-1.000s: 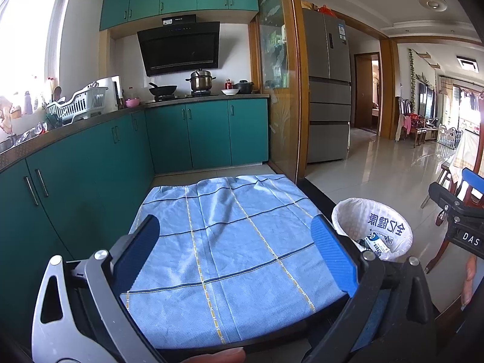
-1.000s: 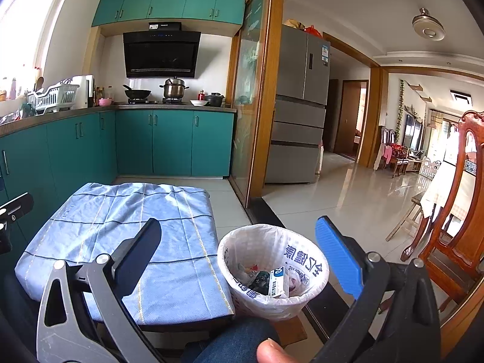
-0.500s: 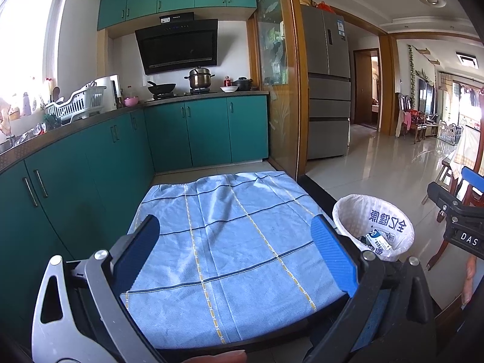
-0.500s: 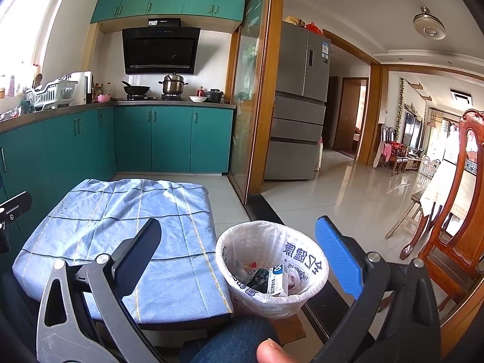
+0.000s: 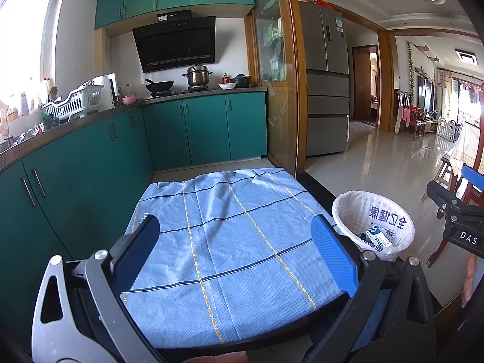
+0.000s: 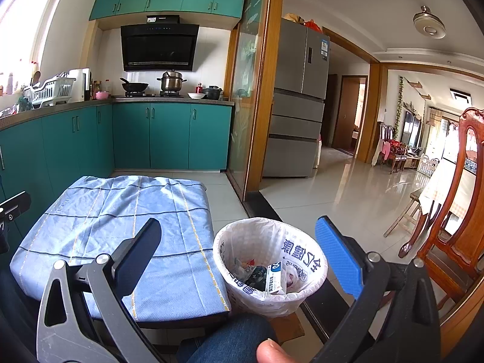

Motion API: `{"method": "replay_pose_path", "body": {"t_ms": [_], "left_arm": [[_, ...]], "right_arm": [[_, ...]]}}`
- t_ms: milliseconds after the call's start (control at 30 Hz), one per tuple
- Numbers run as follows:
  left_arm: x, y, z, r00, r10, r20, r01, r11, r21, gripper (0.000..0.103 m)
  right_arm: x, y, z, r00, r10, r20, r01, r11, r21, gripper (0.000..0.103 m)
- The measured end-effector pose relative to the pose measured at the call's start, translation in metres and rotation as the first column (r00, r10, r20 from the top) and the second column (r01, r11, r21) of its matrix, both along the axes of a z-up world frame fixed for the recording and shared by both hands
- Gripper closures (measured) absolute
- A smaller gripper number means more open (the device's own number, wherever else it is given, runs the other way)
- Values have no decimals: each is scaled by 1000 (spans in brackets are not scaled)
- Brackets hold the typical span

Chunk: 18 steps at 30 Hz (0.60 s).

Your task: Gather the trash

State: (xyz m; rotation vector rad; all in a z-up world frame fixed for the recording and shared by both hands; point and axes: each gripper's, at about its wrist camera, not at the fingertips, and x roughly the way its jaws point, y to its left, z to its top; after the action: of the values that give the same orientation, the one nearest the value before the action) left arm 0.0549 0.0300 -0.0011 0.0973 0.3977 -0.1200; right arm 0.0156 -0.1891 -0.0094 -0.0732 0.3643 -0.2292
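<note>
Left fingers: I see my left gripper [image 5: 234,251] spread wide, with nothing between the blue pads [image 5: 331,255]; below them lies only cloth.
Right fingers: my right gripper [image 6: 239,252] is just as wide and empty, and frames the bin from above.
Desk: a low desk under a blue checked cloth [image 5: 230,242] with yellow and dark lines; the cloth top is bare (its near edge is cut off by my left gripper's frame).
Trash bin: a woven bin [image 6: 270,264] lined with a white printed bag [image 6: 305,264], standing on the floor just beside the desk's right edge.
Trash: a small white-and-blue carton [image 6: 275,276] leans upright inside the bin, on top of dark crumpled scraps [image 6: 252,272] that I cannot make out.
Hidden: the bin's base sits behind a denim-clad knee [image 6: 233,337], and a fingertip [image 6: 272,352] pokes in at the bottom edge of the right view.
Cross-view: the right gripper's black frame, lettered DAS, shows at the right edge of the left view.
Around: teal cabinets [image 5: 193,130] run along the left and back, with a steel pot [image 6: 171,81] and a wok [image 6: 135,86] on the hob, and a white dish rack [image 5: 75,103] on the worktop.
Further off: a grey fridge [image 6: 298,99] beyond the glass partition, and a carved wooden chair [image 6: 456,199] close on the right.
</note>
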Motion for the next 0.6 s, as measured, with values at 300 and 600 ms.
{"method": "replay_pose_path", "body": {"t_ms": [300, 600], "left_arm": [[1, -2, -3, 1000, -6, -4, 6, 1000, 3, 3], [5, -4, -5, 1000, -11, -14, 11, 1000, 6, 3]], "right_arm": [[0, 0, -1, 1000, -2, -1, 2, 1000, 0, 3], [0, -3, -3, 1000, -6, -8, 6, 1000, -5, 3]]}}
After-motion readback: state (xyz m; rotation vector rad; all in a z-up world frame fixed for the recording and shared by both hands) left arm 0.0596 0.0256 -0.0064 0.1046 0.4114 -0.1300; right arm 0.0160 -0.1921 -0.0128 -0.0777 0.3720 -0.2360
